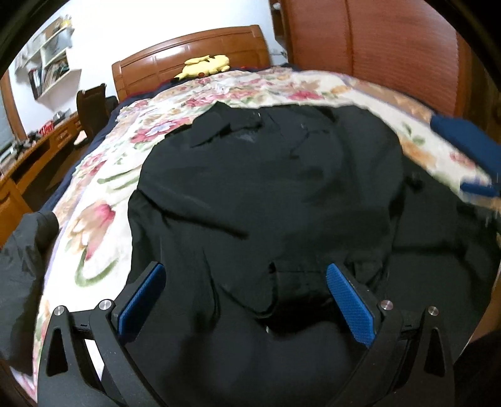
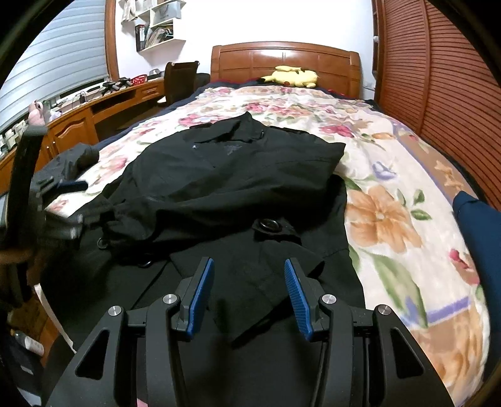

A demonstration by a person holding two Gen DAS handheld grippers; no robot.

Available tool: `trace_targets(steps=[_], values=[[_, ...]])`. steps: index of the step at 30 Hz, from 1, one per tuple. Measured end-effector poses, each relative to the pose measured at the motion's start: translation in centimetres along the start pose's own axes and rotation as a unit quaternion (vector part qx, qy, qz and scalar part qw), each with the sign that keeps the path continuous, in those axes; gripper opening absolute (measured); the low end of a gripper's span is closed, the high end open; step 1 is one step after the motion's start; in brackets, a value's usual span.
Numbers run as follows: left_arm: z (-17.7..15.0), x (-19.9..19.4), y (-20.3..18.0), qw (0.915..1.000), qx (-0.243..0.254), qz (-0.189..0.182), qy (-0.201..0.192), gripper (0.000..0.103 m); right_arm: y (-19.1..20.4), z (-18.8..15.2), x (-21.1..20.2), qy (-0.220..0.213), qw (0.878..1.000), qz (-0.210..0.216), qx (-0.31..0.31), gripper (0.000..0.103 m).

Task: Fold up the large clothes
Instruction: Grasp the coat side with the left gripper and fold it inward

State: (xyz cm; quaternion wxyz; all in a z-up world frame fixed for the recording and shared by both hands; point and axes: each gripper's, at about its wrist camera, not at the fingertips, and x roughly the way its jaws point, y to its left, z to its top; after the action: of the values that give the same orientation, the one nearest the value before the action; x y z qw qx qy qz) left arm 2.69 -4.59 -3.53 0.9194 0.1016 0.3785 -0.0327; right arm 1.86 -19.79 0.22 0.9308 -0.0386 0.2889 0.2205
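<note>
A bedroom: a bed point(image 2: 391, 175) under a floral cover fills both views, its wooden headboard point(image 2: 285, 59) far ahead of each claw, a louvred wardrobe point(image 2: 438, 94) along the right, and a wooden desk point(image 2: 103, 106) with a chair point(image 2: 180, 79) off to the left under wall shelves point(image 2: 156, 28).

A black coat point(image 2: 231, 175) lies spread on the cover, partly folded, with its collar end toward the headboard and its lower part reaching under both claws. One sleeve point(image 2: 75, 159) trails off the left edge of the bed. A round buckle point(image 2: 269, 224) sits on the coat just ahead of the right claw.

The left claw point(image 1: 245, 281) hangs over the near part of the coat, blue pads point(image 1: 142, 300) wide apart, nothing between them but cloth lying below. The right claw point(image 2: 249, 288) points down at the coat's lower flap, pads point(image 2: 200, 297) apart and gripping nothing; the left one shows blurred at its far left.

A dark blue cloth point(image 2: 479, 238) sits to the right of the right claw. A yellow plush point(image 2: 292, 76) rests by the headboard.
</note>
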Motion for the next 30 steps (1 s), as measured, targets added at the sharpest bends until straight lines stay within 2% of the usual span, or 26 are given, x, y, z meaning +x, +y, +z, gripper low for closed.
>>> trace_targets(steps=[5,7,9,10,12,13,15,16,17,19,24,25,27,30], values=[[-1.6,0.1,-1.0,0.9994,0.029,0.011,0.013,0.103,-0.2,0.1,0.2,-0.002,1.0,0.003,0.001,0.049],[-1.6,0.4,-0.6,0.9997,0.017,0.0,0.019,0.102,-0.3,0.0,0.4,0.0,1.0,0.003,0.0,0.049],[-1.7,0.6,-0.2,0.9993,-0.005,-0.024,0.027,0.096,-0.3,-0.1,0.6,0.003,1.0,0.003,-0.001,0.049],[-1.8,0.7,0.1,0.9982,-0.019,-0.046,0.033,0.089,-0.3,-0.1,0.6,0.004,1.0,0.002,-0.002,0.049],[-2.1,0.7,0.1,0.9972,-0.028,-0.061,0.034,0.075,-0.4,0.0,0.7,0.005,1.0,0.002,-0.003,0.049],[-2.2,0.6,0.0,0.9963,-0.026,-0.074,0.034,0.057,-0.4,0.1,0.6,0.005,1.0,0.002,-0.003,0.049],[-2.3,0.3,-0.7,0.9957,-0.021,-0.084,0.034,0.038,-0.6,0.1,0.5,0.003,1.0,0.002,-0.003,0.049],[-2.3,0.0,-1.0,0.9959,-0.013,-0.083,0.033,0.018,-0.7,0.1,0.5,0.003,1.0,0.002,-0.002,0.049],[-2.1,-0.2,-1.1,0.9964,-0.008,-0.079,0.03,0.011,-0.8,0.1,0.5,0.003,1.0,0.003,-0.001,0.049],[-1.3,-1.9,-0.9,0.9986,0.0,-0.053,0.001,0.009,-0.9,0.1,0.5,0.004,1.0,0.002,0.0,0.049],[0.9,-5.8,2.1,0.9975,-0.03,-0.033,-0.056,0.007,-0.6,0.2,0.6,0.005,1.0,0.003,-0.002,0.049],[1.1,-7.0,2.8,0.9969,-0.028,-0.019,-0.071,0.007,-0.6,0.2,0.6,0.005,1.0,0.003,-0.003,0.049],[1.0,-8.2,3.4,0.9962,-0.022,0.001,-0.085,0.007,-0.6,0.2,0.6,0.004,1.0,0.003,-0.004,0.049],[-0.5,-9.0,4.3,0.9967,-0.021,-0.001,-0.079,0.007,-0.6,0.1,0.6,0.004,1.0,0.003,-0.004,0.049]])
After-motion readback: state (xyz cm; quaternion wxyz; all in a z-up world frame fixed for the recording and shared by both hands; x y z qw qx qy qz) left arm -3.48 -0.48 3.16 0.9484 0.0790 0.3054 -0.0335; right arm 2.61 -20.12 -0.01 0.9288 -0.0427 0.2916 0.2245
